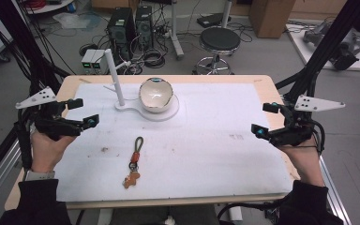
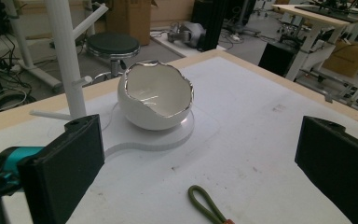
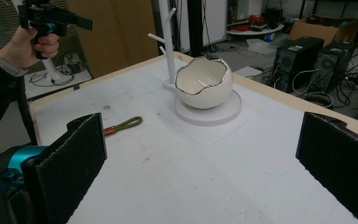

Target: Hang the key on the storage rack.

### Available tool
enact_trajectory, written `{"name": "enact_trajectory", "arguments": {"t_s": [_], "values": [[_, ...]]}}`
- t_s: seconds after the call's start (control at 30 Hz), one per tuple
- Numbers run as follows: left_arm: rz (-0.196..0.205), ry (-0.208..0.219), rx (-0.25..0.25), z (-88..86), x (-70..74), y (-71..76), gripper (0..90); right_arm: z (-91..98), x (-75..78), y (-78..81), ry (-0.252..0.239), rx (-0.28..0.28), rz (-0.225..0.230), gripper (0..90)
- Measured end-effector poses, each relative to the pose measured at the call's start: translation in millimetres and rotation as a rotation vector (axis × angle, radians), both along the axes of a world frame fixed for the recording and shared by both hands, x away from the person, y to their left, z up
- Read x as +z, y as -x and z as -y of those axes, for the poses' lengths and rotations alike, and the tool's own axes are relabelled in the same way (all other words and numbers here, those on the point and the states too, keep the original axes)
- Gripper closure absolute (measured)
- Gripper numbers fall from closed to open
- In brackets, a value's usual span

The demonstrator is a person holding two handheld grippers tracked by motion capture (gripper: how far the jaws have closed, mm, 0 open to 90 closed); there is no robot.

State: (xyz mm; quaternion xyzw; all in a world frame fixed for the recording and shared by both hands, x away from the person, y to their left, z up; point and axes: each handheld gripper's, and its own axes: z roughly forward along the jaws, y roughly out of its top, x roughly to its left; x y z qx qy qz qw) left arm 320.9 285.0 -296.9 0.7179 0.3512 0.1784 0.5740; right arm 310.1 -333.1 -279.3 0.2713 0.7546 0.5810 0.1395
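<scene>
From above, the left hand-held gripper (image 1: 79, 112) and right hand-held gripper (image 1: 266, 119) hover at opposite sides of the surface (image 1: 225, 159), jaws spread wide and empty. The keychain (image 1: 133, 163) lies untouched between them, nearer the left one; no grasp appears to have begun.

Along the left hand-held gripper (image 2: 200, 168), the keychain's green loop (image 2: 204, 205) sits just ahead between the jaws, the eggshell bowl (image 2: 156, 95) and white stand (image 2: 67, 56) beyond, open cloth all around.

Along the right hand-held gripper (image 3: 200, 158), the keychain (image 3: 123, 125) lies ahead to its left, the bowl (image 3: 204, 84) farther off, the far edge well clear.
</scene>
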Motion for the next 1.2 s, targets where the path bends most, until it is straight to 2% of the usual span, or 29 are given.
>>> {"name": "enact_trajectory", "arguments": {"t_s": [0.17, 0.3, 0.4, 0.5, 0.6, 0.63, 0.7, 0.87, 0.93, 1.0, 1.07, 1.2], "values": [[-0.006, -0.004, -0.004, 3.5, -0.7, -2.4, 1.7, 0.8, -2.5, 0.6, 0.003, -0.006, -0.009, 1.1], [-0.010, -0.014, 0.019, 10.8, -3.4, -4.8, 1.7, 1.6, -3.0, 1.6, -0.005, 0.001, -0.017, 1.1], [-0.028, -0.035, 0.023, 27.2, -11.3, -10.4, 1.7, 1.9, -2.3, 3.0, -0.013, 0.009, -0.011, 1.1], [-0.046, -0.085, 0.020, 49.7, -22.8, -16.2, 1.7, 3.6, -2.8, 2.6, -0.015, 0.002, -0.014, 1.0], [-0.058, -0.109, 0.022, 70.7, -35.6, -20.2, 1.7, 4.9, -3.3, 2.6, -0.018, 0.001, -0.018, 1.0], [-0.073, -0.102, 0.014, 76.9, -40.3, -21.3, 1.7, 5.5, -3.7, 2.6, -0.019, 0.000, -0.019, 1.0], [-0.097, -0.118, 0.016, 91.9, -52.3, -23.1, 1.7, 7.1, -4.3, 2.3, -0.019, -0.006, -0.020, 1.1], [-0.135, -0.122, 0.008, 103.7, -65.5, -24.1, 1.7, 8.1, -5.0, 1.9, -0.024, -0.009, -0.025, 1.1], [-0.167, -0.121, -0.003, 108.4, -74.5, -24.9, 1.7, 7.4, -5.8, 0.7, -0.020, -0.007, -0.025, 1.0], [-0.196, -0.137, -0.037, 114.0, -85.0, -25.9, 1.7, 6.4, -6.7, -0.6, -0.017, -0.010, -0.028, 1.0], [-0.239, -0.105, -0.079, 117.4, -97.3, -27.3, 1.8, 5.6, -7.2, -1.1, -0.017, -0.010, -0.034, 1.0], [-0.288, -0.120, -0.057, 123.2, -113.9, -30.4, 1.9, 2.9, -9.7, -4.2, -0.008, -0.010, -0.040, 1.1]]}}
